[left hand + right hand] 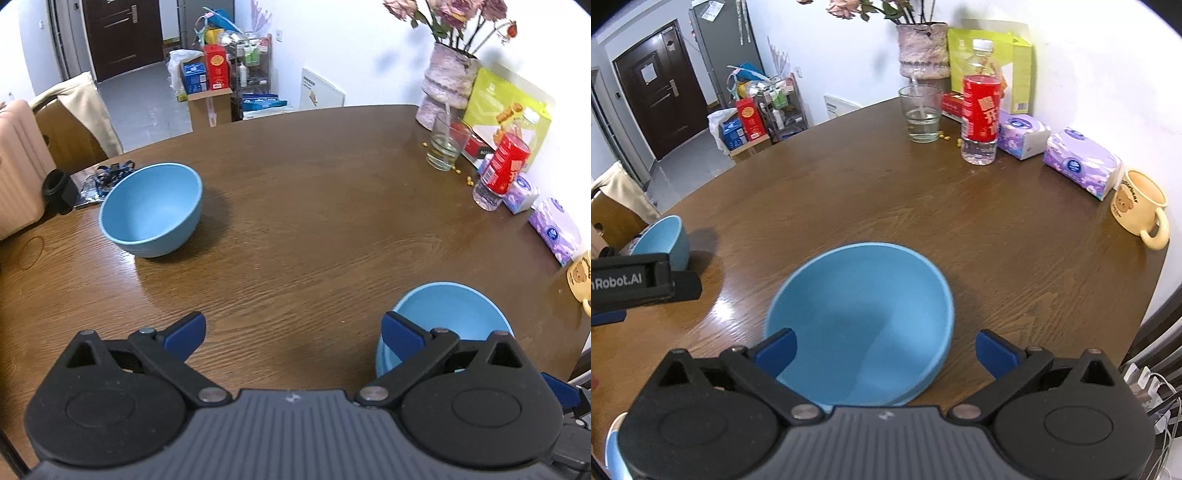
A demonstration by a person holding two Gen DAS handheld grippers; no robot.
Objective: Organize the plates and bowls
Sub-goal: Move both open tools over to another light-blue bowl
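Observation:
A deep blue bowl [151, 208] stands upright on the brown wooden table [314, 206], far left of my left gripper [293, 334]. That gripper hangs open over bare wood with nothing between its blue pads. A shallow blue plate [450, 317] sits to its right, seemingly on top of another blue dish. In the right wrist view the same plate [864, 302] lies just under my right gripper [885, 350], which is open; its pads [777, 349] hover above the rim without pressing on it. The deep bowl [666, 240] shows at the left, behind the left tool's black housing [646, 280].
Along the far right edge stand a vase of flowers [923, 48], a glass [921, 114], a red-labelled bottle [980, 107], tissue packs [1078, 162] and a yellow mug [1141, 206]. A chair with a beige cloth [81, 110] and a black object [59, 188] are at the left.

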